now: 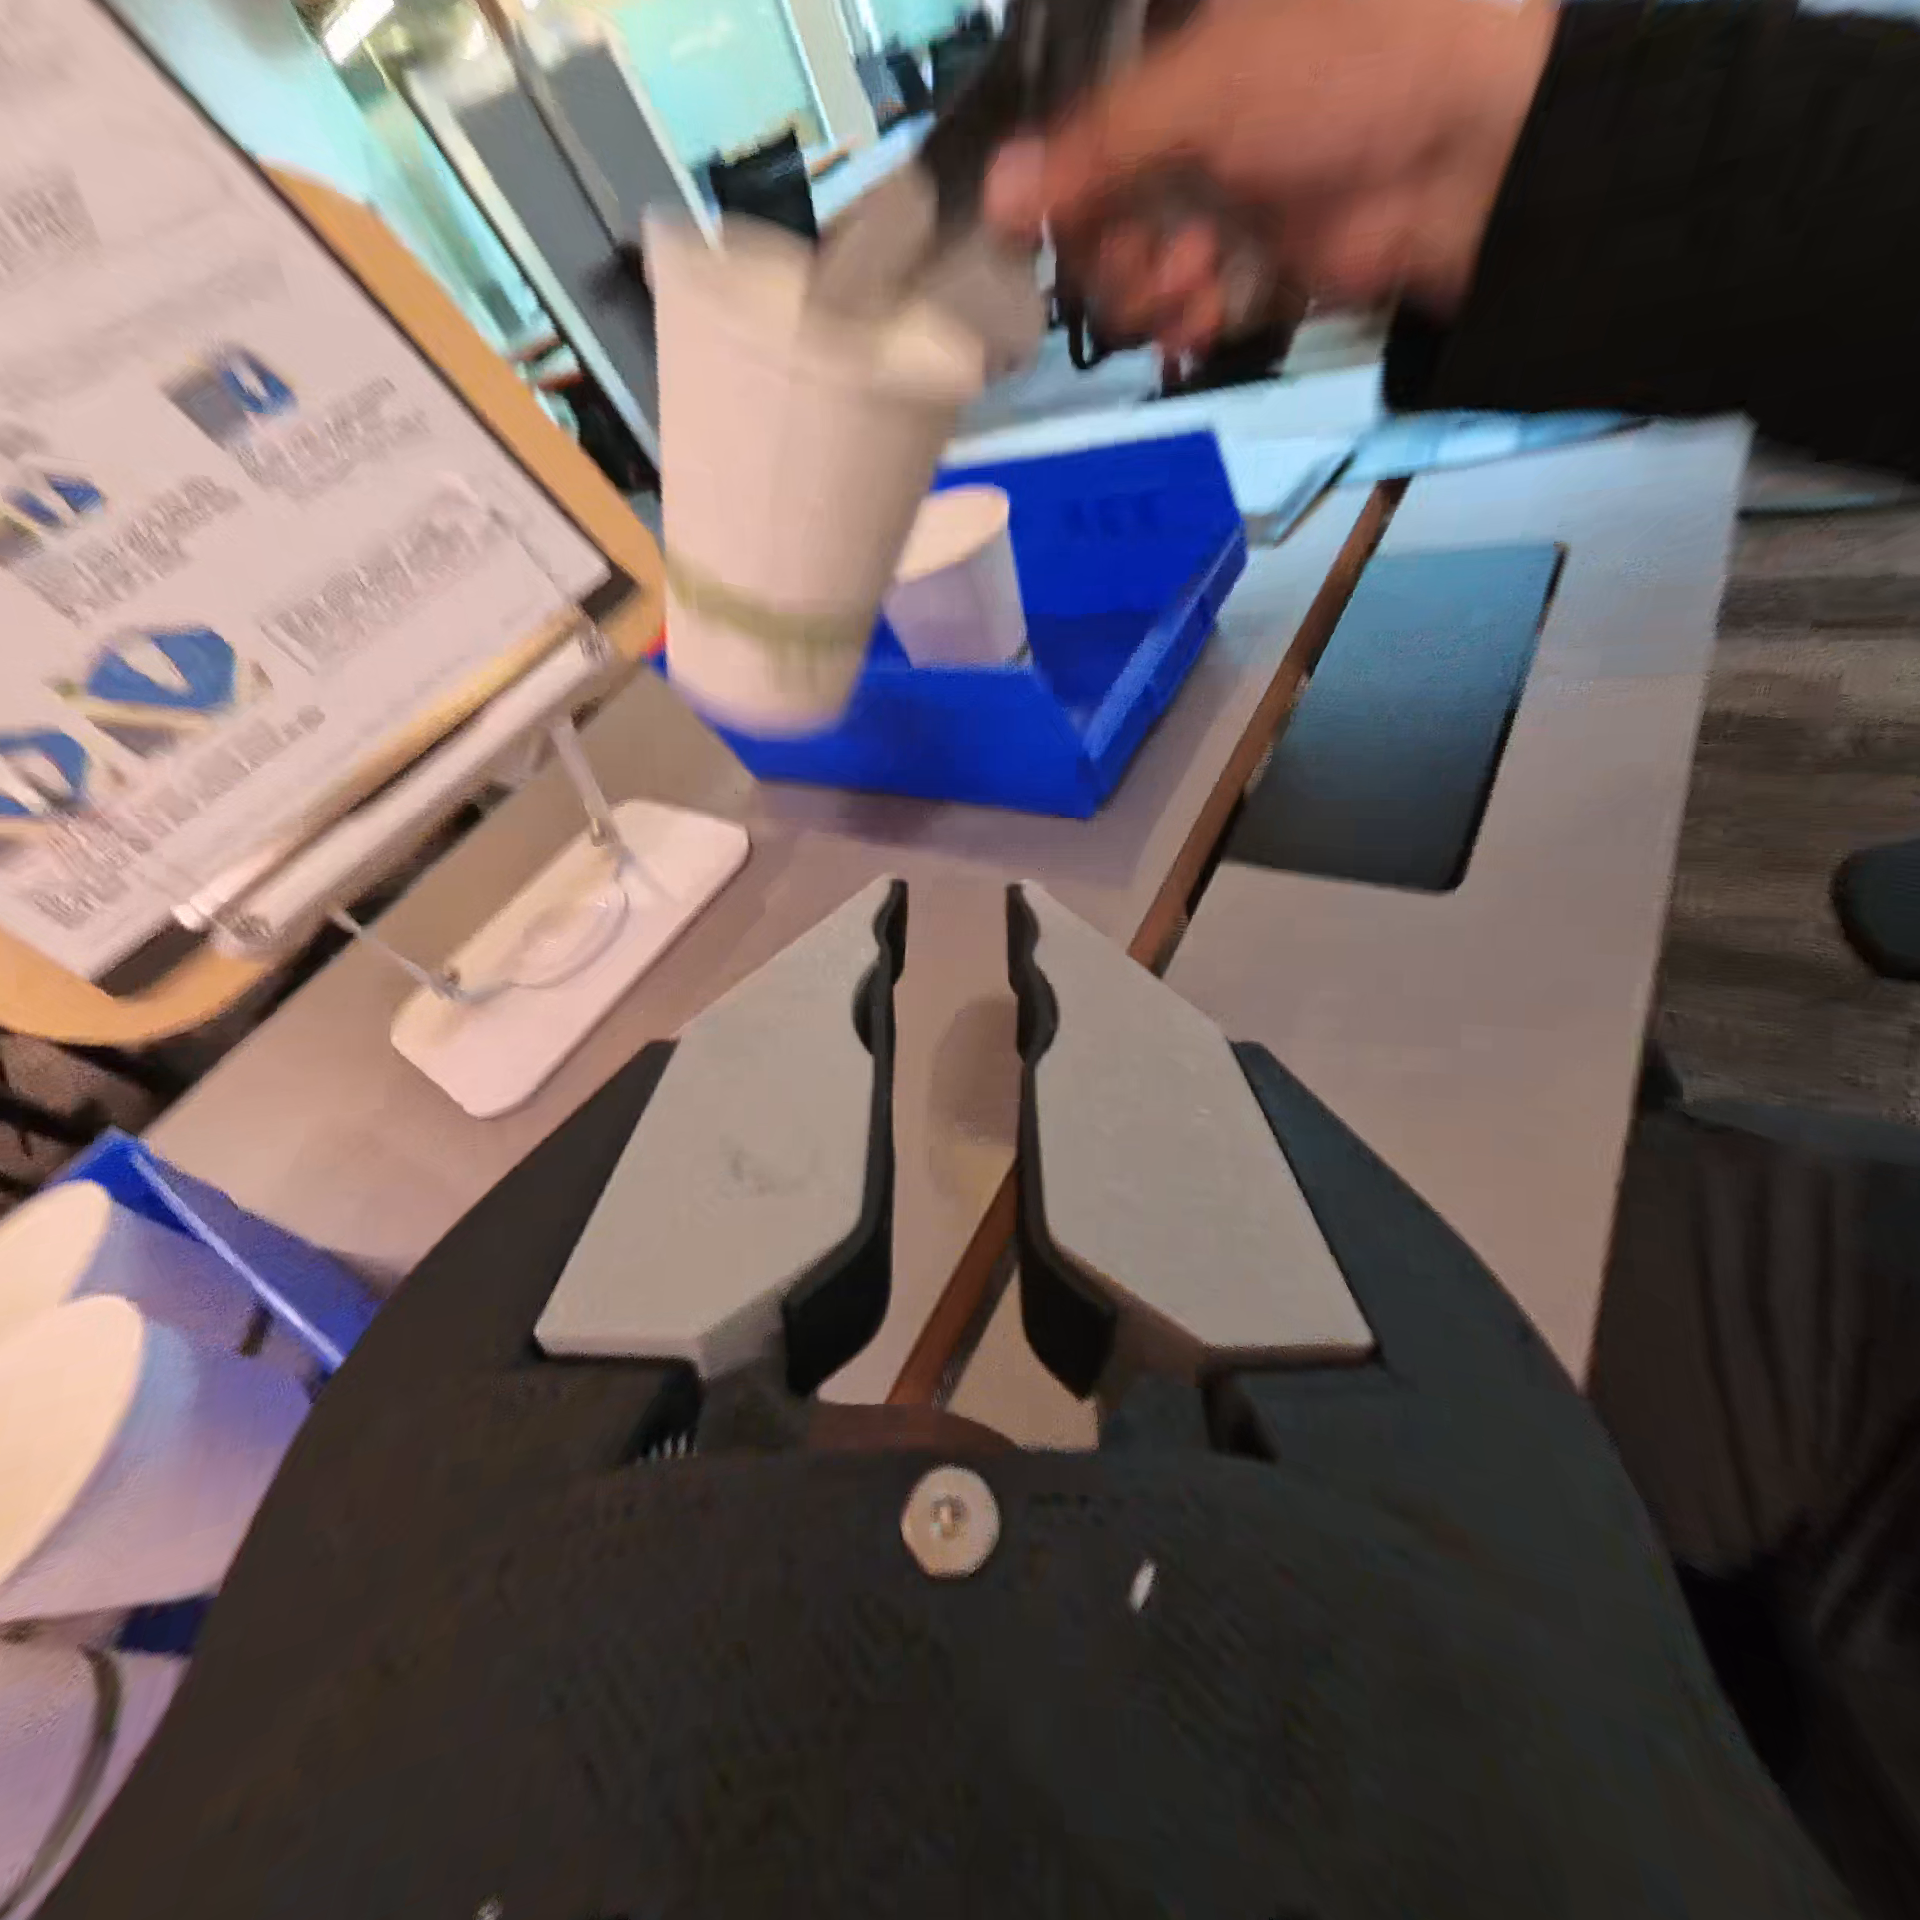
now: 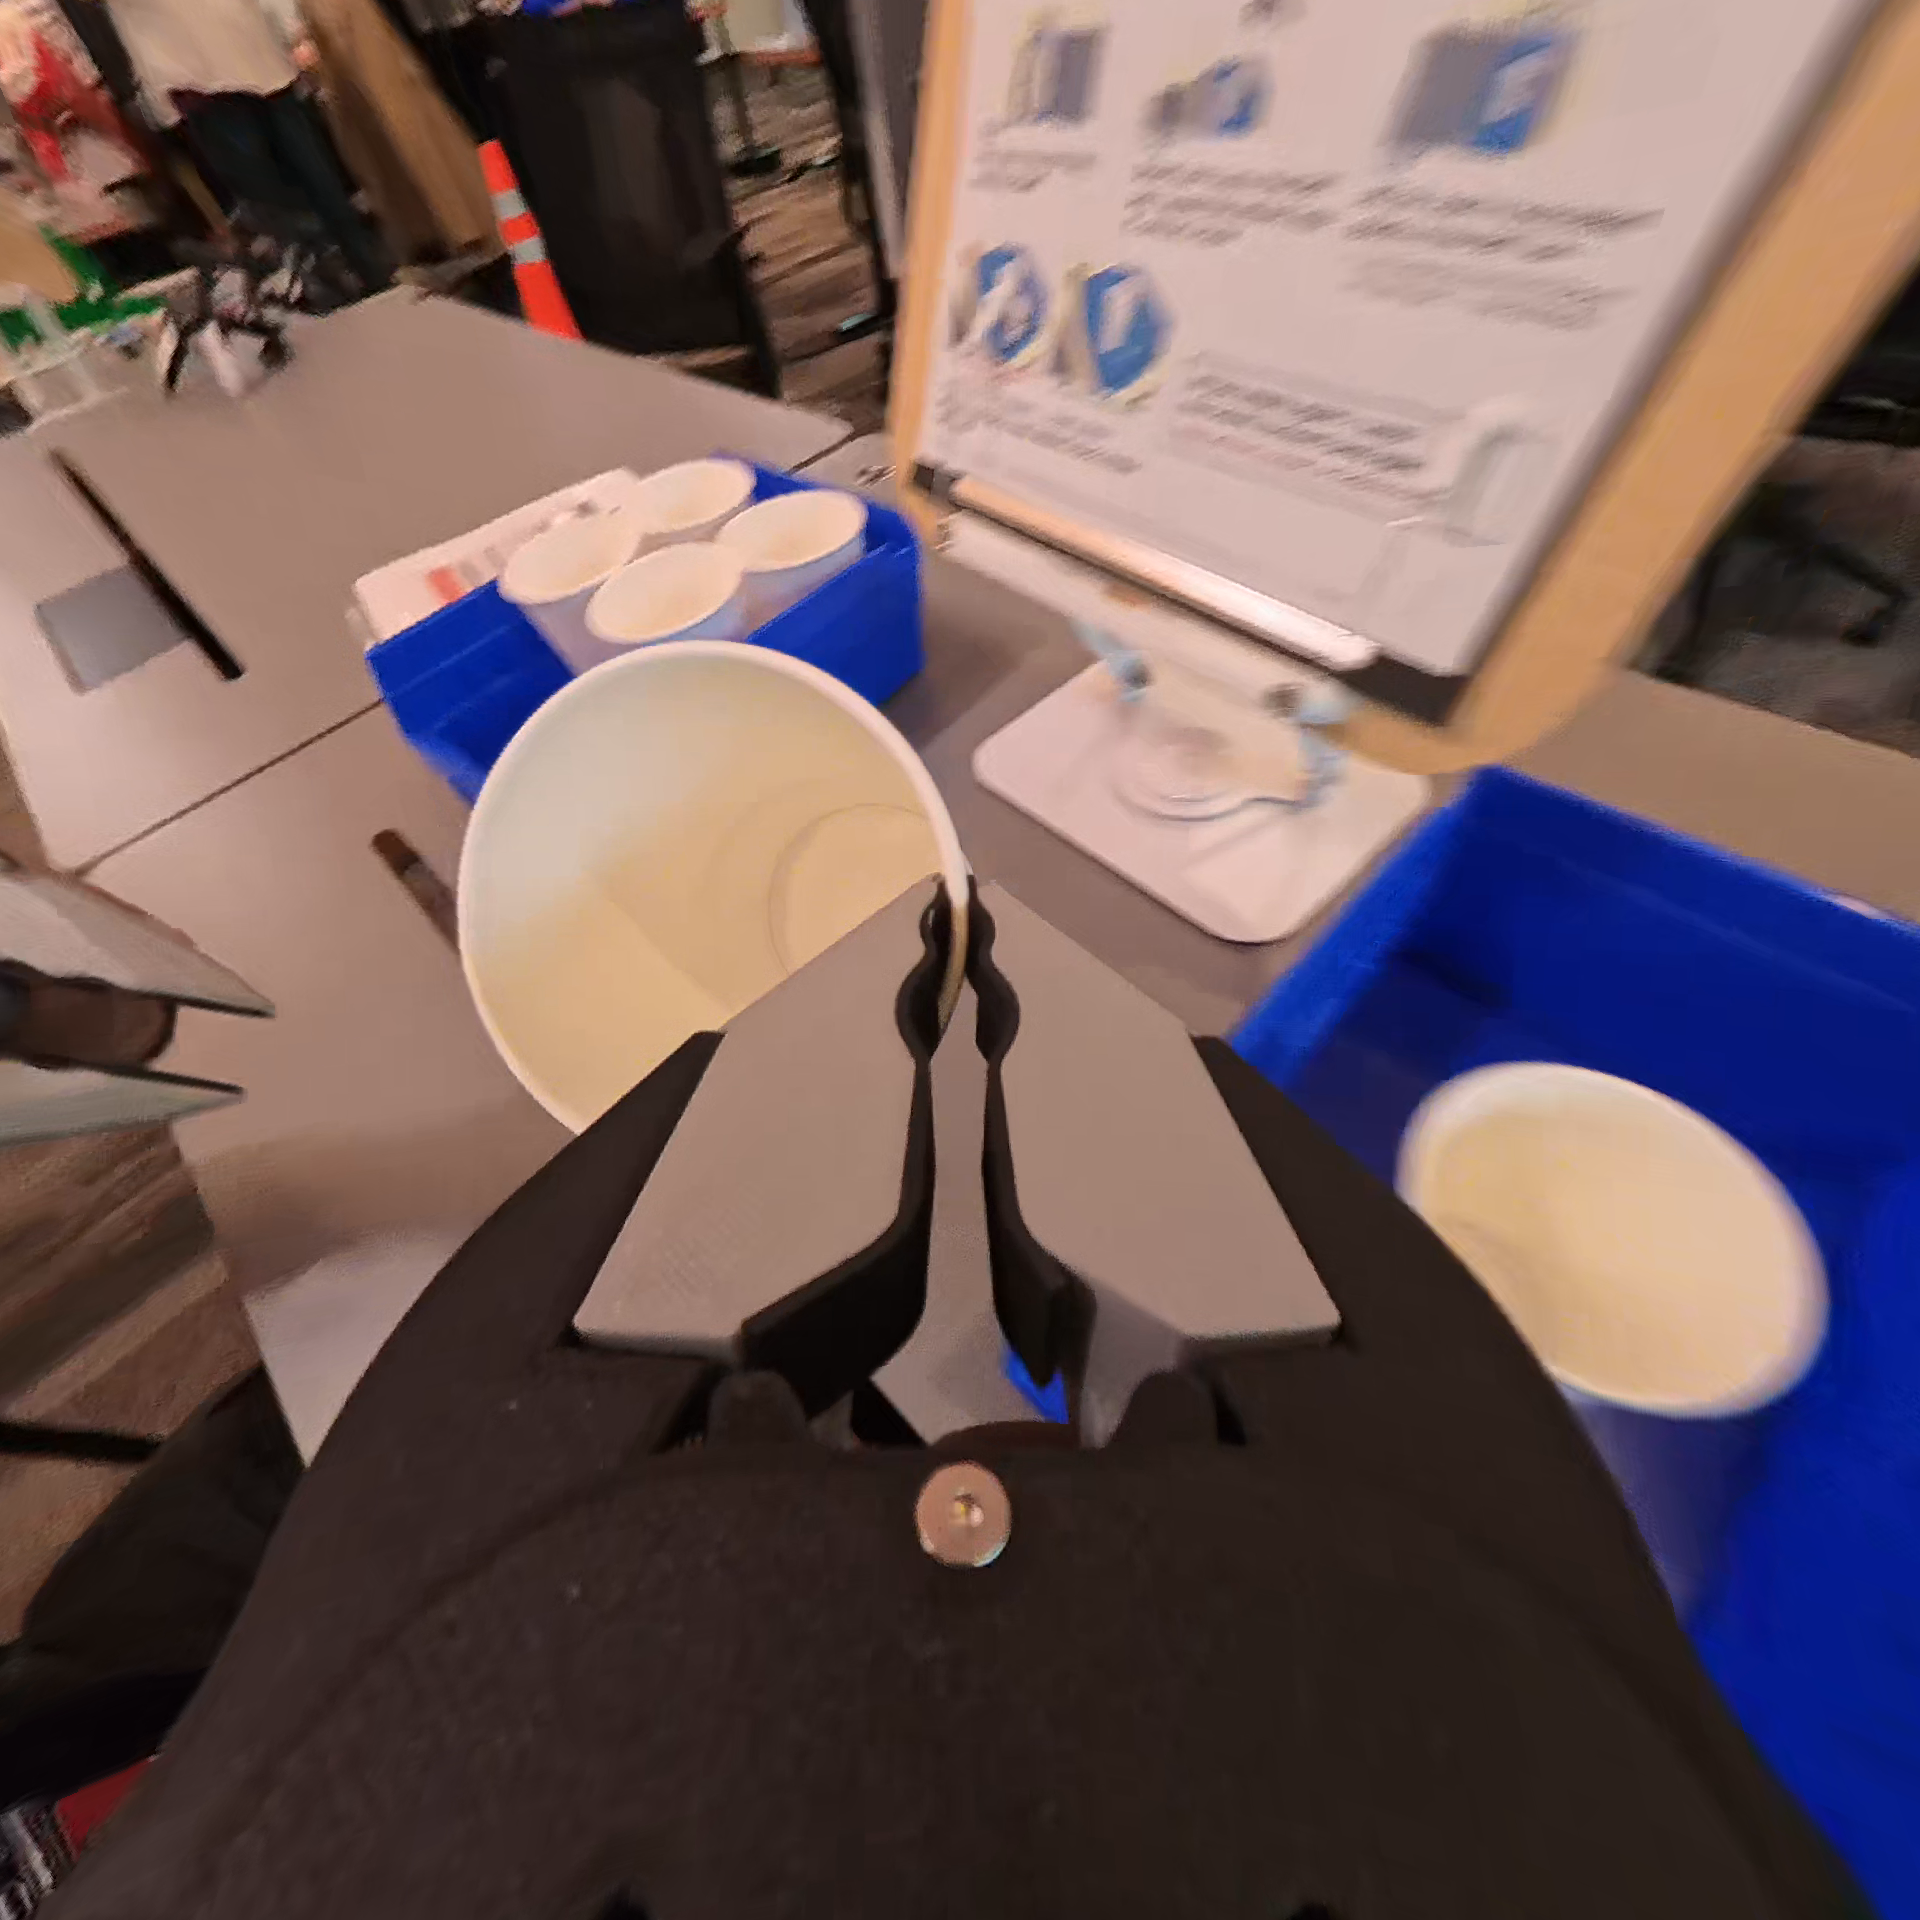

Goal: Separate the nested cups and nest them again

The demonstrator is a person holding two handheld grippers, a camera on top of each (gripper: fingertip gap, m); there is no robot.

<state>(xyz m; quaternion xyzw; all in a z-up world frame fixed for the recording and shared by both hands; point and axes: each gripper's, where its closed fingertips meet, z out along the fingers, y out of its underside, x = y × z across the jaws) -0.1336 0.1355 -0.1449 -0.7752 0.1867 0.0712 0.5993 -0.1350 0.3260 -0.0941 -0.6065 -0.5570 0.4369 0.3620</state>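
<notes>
My right gripper [image 2: 958, 914] is shut on the rim of a white paper cup [image 2: 665, 883] and holds it tilted in the air above the grey table [image 2: 312, 987]; I look into its empty inside. The same cup [image 1: 779, 488], white with a green band, shows blurred in the left wrist view, hanging from the other gripper over a blue bin [image 1: 1039, 675]. A second cup [image 1: 961, 582] stands in that bin; it also shows in the right wrist view [image 2: 1600, 1236]. My left gripper [image 1: 956, 914] is open and empty, low over the table.
A framed instruction board on a white stand [image 1: 571, 935] stands beside the bins [image 2: 1226, 821]. Another blue bin [image 2: 831, 623] holds several white cups [image 2: 665, 603]. A person's hand and dark sleeve [image 1: 1662, 208] are at the upper right. A dark cutout [image 1: 1392, 717] sits in the table. The grippers' ends are close to 20 centimeters from one another.
</notes>
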